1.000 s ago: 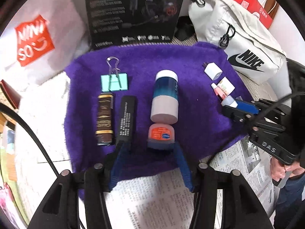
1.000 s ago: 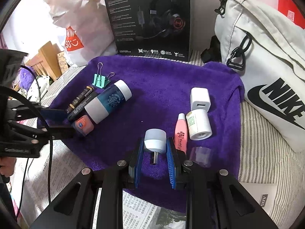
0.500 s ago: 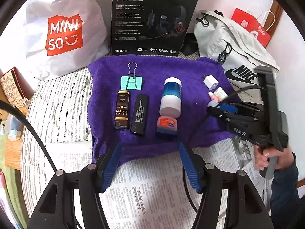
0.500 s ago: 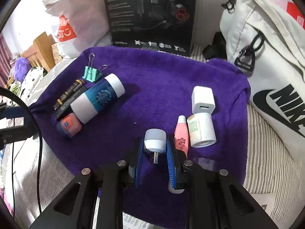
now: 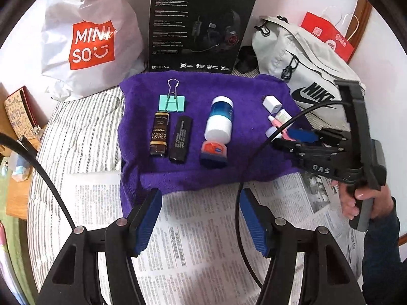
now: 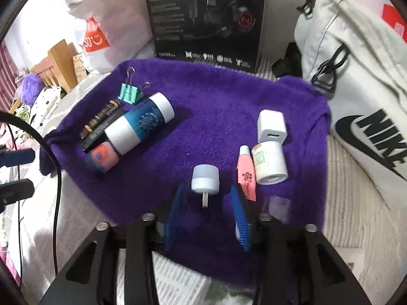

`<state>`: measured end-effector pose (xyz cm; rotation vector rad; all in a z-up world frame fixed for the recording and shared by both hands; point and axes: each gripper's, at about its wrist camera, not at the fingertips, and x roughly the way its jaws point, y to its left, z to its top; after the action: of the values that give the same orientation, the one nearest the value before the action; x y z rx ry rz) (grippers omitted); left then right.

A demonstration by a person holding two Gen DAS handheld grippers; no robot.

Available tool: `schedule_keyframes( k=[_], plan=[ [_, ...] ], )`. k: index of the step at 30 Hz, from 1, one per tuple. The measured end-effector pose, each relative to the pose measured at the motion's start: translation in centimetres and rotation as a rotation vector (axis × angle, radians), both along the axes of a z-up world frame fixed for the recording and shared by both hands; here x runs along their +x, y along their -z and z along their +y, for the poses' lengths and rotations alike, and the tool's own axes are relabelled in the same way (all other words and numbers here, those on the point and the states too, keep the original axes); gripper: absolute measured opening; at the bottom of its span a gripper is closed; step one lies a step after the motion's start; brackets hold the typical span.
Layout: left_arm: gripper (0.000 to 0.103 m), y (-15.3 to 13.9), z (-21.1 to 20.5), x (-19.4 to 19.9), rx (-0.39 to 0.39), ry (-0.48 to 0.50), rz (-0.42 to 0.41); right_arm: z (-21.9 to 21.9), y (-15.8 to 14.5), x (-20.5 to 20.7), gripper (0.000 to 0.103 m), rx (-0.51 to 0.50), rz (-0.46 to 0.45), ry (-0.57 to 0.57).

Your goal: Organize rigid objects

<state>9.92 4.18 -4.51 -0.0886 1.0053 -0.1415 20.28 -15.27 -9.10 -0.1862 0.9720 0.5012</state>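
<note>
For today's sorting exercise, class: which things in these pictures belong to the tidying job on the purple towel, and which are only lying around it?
Part of the job:
- binder clip
- brown tube
- black tube
- blue and white bottle
- small tin
- white charger
- pink tube
- white jar
- small USB light

Just lying about:
- Miniso bag
- headset box
- Nike bag
- newspaper

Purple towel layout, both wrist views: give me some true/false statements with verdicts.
1. The teal binder clip lies on the purple towel. True.
2. The right gripper is clamped on the small white USB light. False: its fingers have just been opening and stand clear of it.
3. The left gripper holds the black tube. False: it is open over newspaper, empty.
4. The white charger cube sits beside the white bottle. True.
</note>
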Motion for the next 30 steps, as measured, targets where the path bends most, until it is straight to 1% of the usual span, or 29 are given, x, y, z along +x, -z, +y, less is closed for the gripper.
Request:
schedule_keyframes(
  k=[2,4,5,6,7,8,9,10,11,12,13,14,15,17,21,22,25,30],
  plan=[
    [0.064,-0.1,-0.3,-0.7,0.021,-0.007,-0.003,-0.5,-1.1,-1.1,0.061,-0.021,-0.033,0.016],
    [0.067,-0.4,-0.8,-1.3,0.043,-0.008,-0.011,-1.0,-2.1,-2.2,0.063,-0.025,-0.054,0.026],
    [0.07,-0.6,-1.0,-1.6,0.048,-0.007,-0.017,-1.3,-2.6,-2.9,0.066,-0.024,-0.061,0.031],
    [0.075,-0.8,-1.2,-2.1,0.048,-0.007,-0.028,-1.5,-3.1,-3.5,0.073,-0.023,-0.066,0.038],
    [0.077,-1.0,-1.3,-2.3,0.046,-0.008,-0.034,-1.9,-3.8,-4.4,0.076,-0.02,-0.077,0.052],
    [0.082,-1.4,-1.6,-2.8,0.041,-0.009,-0.047,-2.1,-4.2,-5.1,0.081,-0.016,-0.087,0.059],
    [0.083,-1.7,-1.7,-3.1,0.038,-0.01,-0.054,-2.3,-4.6,-5.8,0.085,-0.011,-0.095,0.066],
    [0.084,-2.0,-1.8,-3.5,0.034,-0.011,-0.064,-2.6,-5.2,-6.9,0.087,-0.002,-0.1,0.073],
    [0.087,-2.4,-2.0,-3.9,0.03,-0.014,-0.074,-2.8,-5.5,-7.6,0.089,0.002,-0.1,0.078],
    [0.09,-2.6,-2.2,-4.2,0.027,-0.018,-0.082,-3.0,-5.8,-8.2,0.092,0.005,-0.1,0.088],
    [0.092,-3.0,-2.4,-4.6,0.027,-0.023,-0.091,-3.4,-6.2,-9.2,0.095,0.009,-0.103,0.109],
    [0.095,-3.4,-2.7,-5.1,0.036,-0.033,-0.104,-3.5,-6.4,-9.8,0.101,0.006,-0.104,0.119],
    [0.098,-3.6,-2.8,-5.2,0.043,-0.04,-0.11,-3.7,-6.5,-10.4,0.102,0.001,-0.109,0.13],
    [0.099,-4.2,-3.4,-5.8,0.059,-0.062,-0.128,-4.0,-7.0,-12.1,0.102,-0.014,-0.129,0.153],
    [0.1,-5.4,-4.3,-6.8,0.072,-0.094,-0.147,-4.8,-7.4,-13.8,0.102,-0.01,-0.087,0.208],
    [0.1,-5.9,-4.8,-7.2,0.086,-0.098,-0.152,-5.0,-7.5,-14.2,0.102,-0.008,-0.082,0.22],
    [0.1,-6.8,-5.8,-8.0,0.117,-0.096,-0.17,-6.1,-8.4,-15.4,0.102,0.017,-0.078,0.26],
    [0.101,-8.3,-6.8,-9.5,0.134,-0.087,-0.201,-8.2,-10.4,-17.1,0.103,0.035,-0.096,0.318]
  ],
)
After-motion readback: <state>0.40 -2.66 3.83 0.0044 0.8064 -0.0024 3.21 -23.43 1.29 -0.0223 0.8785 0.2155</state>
